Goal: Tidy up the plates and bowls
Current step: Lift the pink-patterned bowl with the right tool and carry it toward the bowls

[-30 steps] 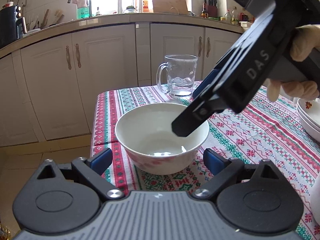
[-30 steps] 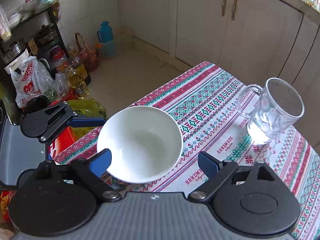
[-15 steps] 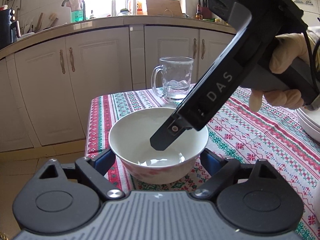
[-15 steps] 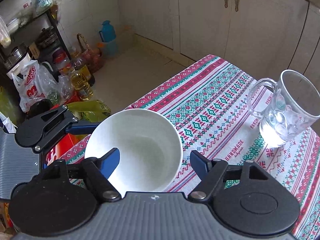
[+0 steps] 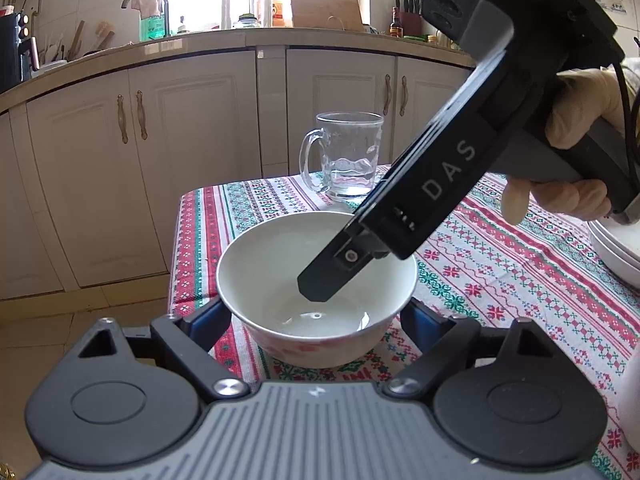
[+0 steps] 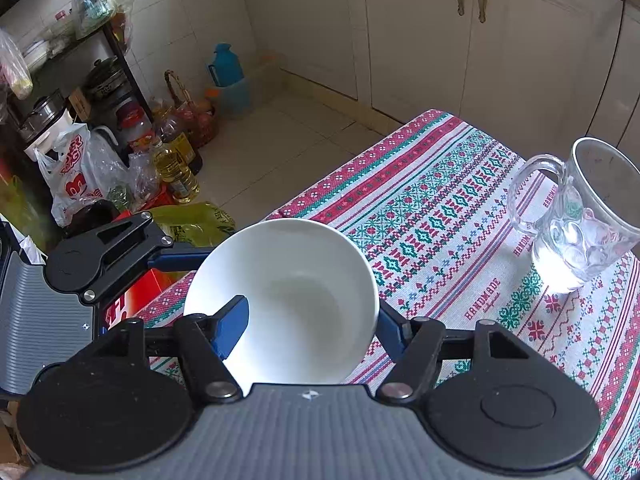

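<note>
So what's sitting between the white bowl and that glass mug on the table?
Nothing stands there: between the white bowl and the glass mug only the patterned tablecloth shows, clearest in the right wrist view.

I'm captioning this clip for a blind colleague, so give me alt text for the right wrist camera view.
The right gripper is shut on the rim of a white bowl, one blue finger inside, one outside. The bowl sits near the corner of a patterned tablecloth; a glass mug stands to the right, the left gripper at the left.
</note>
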A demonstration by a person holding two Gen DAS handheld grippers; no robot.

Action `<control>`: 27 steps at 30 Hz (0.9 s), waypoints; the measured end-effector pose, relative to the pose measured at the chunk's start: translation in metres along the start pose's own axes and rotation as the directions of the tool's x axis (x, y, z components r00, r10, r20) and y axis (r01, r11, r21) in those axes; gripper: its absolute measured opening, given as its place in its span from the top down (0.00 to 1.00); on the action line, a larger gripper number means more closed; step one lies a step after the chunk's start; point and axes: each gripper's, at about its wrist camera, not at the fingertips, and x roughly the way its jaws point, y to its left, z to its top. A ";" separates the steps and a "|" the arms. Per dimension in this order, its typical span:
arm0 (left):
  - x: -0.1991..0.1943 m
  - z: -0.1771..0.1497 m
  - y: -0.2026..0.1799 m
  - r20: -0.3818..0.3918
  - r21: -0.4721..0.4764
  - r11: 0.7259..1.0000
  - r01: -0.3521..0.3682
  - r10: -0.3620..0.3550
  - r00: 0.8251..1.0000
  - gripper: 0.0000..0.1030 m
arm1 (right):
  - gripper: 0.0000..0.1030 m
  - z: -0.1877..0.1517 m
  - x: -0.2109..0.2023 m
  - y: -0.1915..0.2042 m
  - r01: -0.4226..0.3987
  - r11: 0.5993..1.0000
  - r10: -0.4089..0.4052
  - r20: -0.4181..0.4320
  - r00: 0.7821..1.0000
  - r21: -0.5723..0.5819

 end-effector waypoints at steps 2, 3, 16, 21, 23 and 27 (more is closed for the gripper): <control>-0.004 0.001 -0.002 0.002 0.009 1.000 -0.005 0.005 1.000 0.12 | 0.29 -0.001 -0.003 0.002 0.000 1.000 0.000 0.003 1.000 0.000; -0.007 0.001 -0.004 0.002 0.015 1.000 -0.006 0.006 1.000 0.12 | 0.29 -0.002 -0.005 0.004 0.001 1.000 -0.001 0.005 1.000 -0.001; -0.064 0.016 -0.030 0.002 0.065 0.998 0.005 -0.005 1.000 0.12 | 0.29 -0.024 -0.053 0.040 -0.004 0.999 0.005 0.048 0.999 -0.036; -0.089 0.017 -0.046 -0.006 0.070 0.997 0.018 -0.017 1.000 0.12 | 0.29 -0.041 -0.077 0.058 -0.011 0.999 0.015 0.071 0.997 -0.049; -0.099 0.017 -0.053 -0.007 0.073 0.997 0.027 -0.026 1.000 0.12 | 0.29 -0.049 -0.088 0.065 -0.012 0.998 0.016 0.075 0.997 -0.059; -0.117 0.017 -0.067 -0.002 0.085 0.996 0.033 -0.033 0.999 0.12 | 0.29 -0.065 -0.108 0.076 -0.016 0.998 0.022 0.085 0.996 -0.068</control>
